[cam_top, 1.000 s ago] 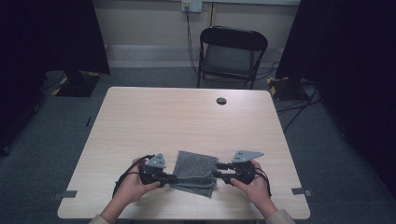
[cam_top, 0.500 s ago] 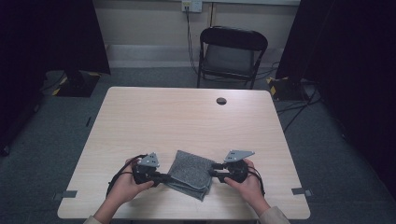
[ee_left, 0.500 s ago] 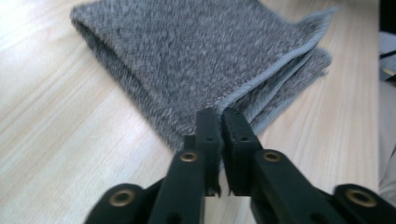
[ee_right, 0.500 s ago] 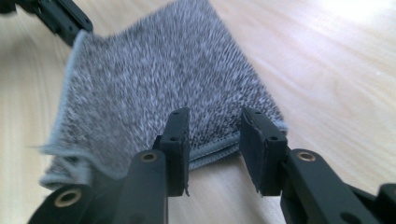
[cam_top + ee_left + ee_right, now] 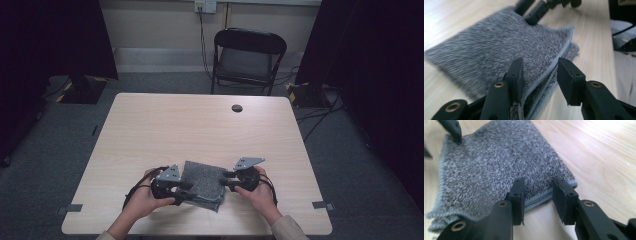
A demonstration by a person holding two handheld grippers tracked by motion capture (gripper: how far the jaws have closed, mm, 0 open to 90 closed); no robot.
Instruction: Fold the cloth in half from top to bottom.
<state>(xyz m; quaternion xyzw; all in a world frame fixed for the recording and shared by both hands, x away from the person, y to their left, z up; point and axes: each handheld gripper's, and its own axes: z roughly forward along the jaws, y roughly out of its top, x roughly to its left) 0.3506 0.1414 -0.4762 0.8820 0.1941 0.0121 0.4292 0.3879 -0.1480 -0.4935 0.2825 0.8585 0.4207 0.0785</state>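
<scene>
Hand-held gripper jaws on the left [image 5: 539, 75] have just been opening and now stand apart astride the hemmed edge of the folded grey cloth [image 5: 202, 182], which lies at the near middle of the table [image 5: 165, 125]; the right hand-held gripper [image 5: 537, 195] is likewise parted at the cloth's right edge. Being judged soft, light and limp, the cloth is best pinched through all its layers at the stitched hem near a corner, so that no fold is left to slide loose.

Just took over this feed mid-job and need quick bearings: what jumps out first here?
A folded grey towel lies near the table's front edge, flanked by both hands. The left claw has just been opening; its jaws straddle the towel's hemmed edge with a gap on one side. The right claw stands open at the towel's corner, apparently not pressing it. Beyond the table stands a black folding chair.
</scene>
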